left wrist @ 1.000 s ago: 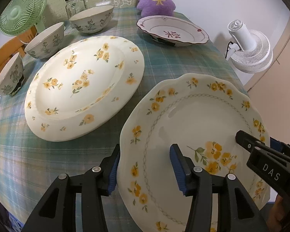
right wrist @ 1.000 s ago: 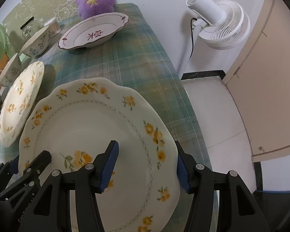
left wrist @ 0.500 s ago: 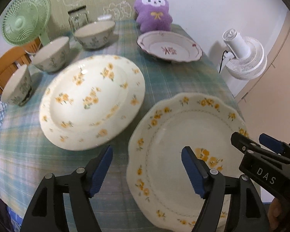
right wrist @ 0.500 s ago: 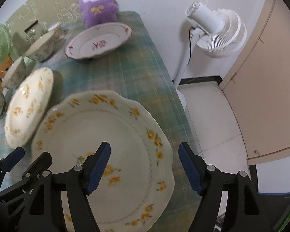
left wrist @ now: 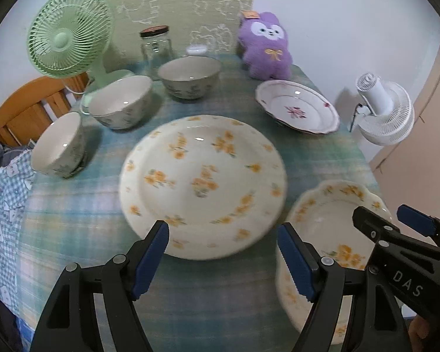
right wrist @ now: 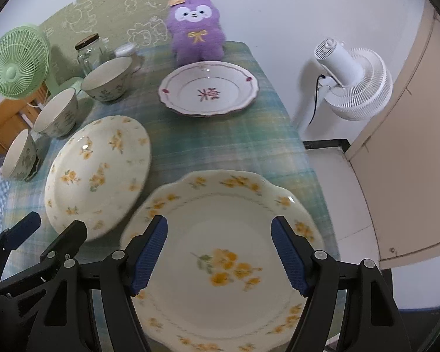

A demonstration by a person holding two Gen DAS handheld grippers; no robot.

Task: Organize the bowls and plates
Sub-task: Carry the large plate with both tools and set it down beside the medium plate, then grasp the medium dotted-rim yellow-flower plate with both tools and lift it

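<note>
A scalloped yellow-flower plate (right wrist: 228, 252) lies at the table's near right corner; it also shows in the left wrist view (left wrist: 334, 223). A large round yellow-flower plate (left wrist: 202, 182) lies mid-table, and shows in the right wrist view (right wrist: 99, 170). A pink-flower plate (right wrist: 208, 92) sits at the back right. Three patterned bowls (left wrist: 58, 146) (left wrist: 121, 102) (left wrist: 189, 77) line the left and back. My left gripper (left wrist: 223, 261) is open and empty, above the near rim of the round plate. My right gripper (right wrist: 218, 252) is open and empty above the scalloped plate.
A green desk fan (left wrist: 64, 35), a glass jar (left wrist: 157, 47) and a purple plush toy (left wrist: 265, 47) stand at the back. A wooden chair (left wrist: 23, 108) is at the left. A white floor fan (right wrist: 352, 79) stands off the table's right edge. A blue checked cloth (left wrist: 0, 187) hangs left.
Both grippers have opened wider and pulled back and up from the scalloped plate, which now lies flat on the table. More of the table has come into view.
</note>
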